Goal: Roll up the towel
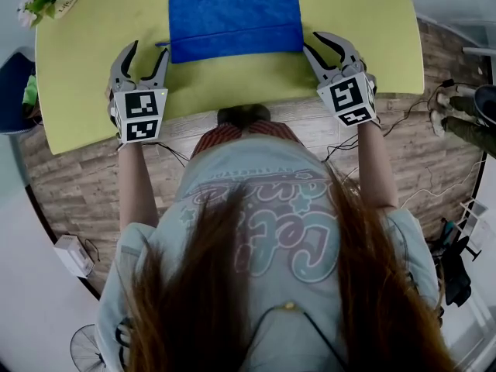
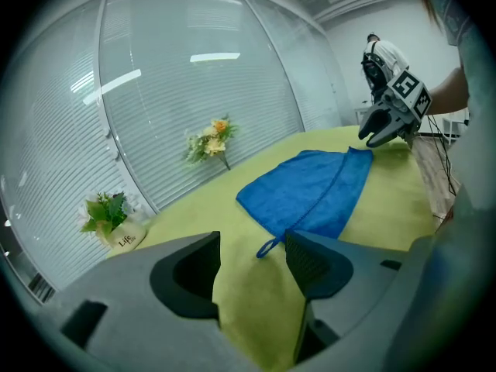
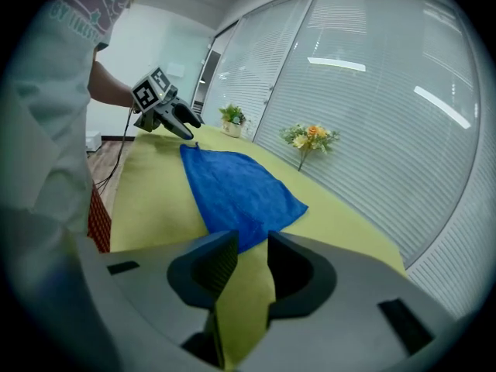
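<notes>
Hovering at the near corners of the towel (image 1: 232, 14), flat on the table (image 1: 101, 29), the left gripper (image 1: 147, 49) is gaping wide, the right gripper (image 1: 317, 43) barely parted, both empty; pinching both corners evenly should keep the roll straight.

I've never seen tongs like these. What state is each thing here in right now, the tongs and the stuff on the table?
Blue terry towel: spread flat on the yellow-green tabletop, not yet rolled.
Left tongs: wide open, empty, beside the towel's near corner.
Right tongs: slightly open, empty, at the towel's other near corner.
Small white plant pot: upright at the table's edge.
</notes>
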The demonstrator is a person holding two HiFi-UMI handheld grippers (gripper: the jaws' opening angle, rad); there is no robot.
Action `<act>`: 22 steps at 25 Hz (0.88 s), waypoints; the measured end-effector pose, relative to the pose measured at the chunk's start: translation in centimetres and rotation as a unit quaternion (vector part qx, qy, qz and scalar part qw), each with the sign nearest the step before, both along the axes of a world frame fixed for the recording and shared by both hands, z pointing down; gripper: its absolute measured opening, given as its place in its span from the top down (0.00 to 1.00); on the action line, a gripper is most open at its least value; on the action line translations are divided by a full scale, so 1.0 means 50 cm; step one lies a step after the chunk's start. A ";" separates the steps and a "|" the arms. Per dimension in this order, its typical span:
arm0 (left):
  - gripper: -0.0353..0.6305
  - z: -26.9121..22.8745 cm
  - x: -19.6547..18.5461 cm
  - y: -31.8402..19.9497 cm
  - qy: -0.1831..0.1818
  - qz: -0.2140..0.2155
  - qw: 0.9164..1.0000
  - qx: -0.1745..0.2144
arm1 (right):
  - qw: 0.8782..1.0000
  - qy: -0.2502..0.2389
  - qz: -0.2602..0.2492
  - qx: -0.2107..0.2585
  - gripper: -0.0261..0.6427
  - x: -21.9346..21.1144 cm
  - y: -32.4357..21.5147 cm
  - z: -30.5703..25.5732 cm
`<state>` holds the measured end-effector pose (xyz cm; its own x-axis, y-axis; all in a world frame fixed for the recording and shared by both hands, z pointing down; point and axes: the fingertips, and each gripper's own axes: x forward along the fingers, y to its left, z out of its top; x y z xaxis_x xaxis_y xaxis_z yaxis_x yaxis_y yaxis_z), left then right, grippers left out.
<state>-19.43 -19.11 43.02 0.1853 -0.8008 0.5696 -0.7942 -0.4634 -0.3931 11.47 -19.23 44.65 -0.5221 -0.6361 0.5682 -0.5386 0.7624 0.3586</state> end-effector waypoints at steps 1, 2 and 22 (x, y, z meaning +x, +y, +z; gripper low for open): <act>0.60 -0.003 0.002 0.005 -0.003 0.007 1.000 0.004 | 1.000 0.004 -0.012 0.002 0.80 -0.007 0.007 0.002; 0.60 -0.007 0.006 0.009 -0.006 0.019 1.000 0.009 | 1.000 0.010 -0.024 0.004 0.80 -0.013 0.013 0.005; 0.60 0.057 0.077 0.053 -0.195 0.194 0.961 -0.030 | 0.983 0.137 -0.108 0.051 0.79 -0.044 0.034 0.041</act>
<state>-15.60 -16.48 45.87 0.2264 -0.6783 0.6990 -0.3545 -0.7258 -0.5895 9.29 -17.54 46.72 -0.4882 -0.5872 0.6457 -0.2402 0.8017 0.5474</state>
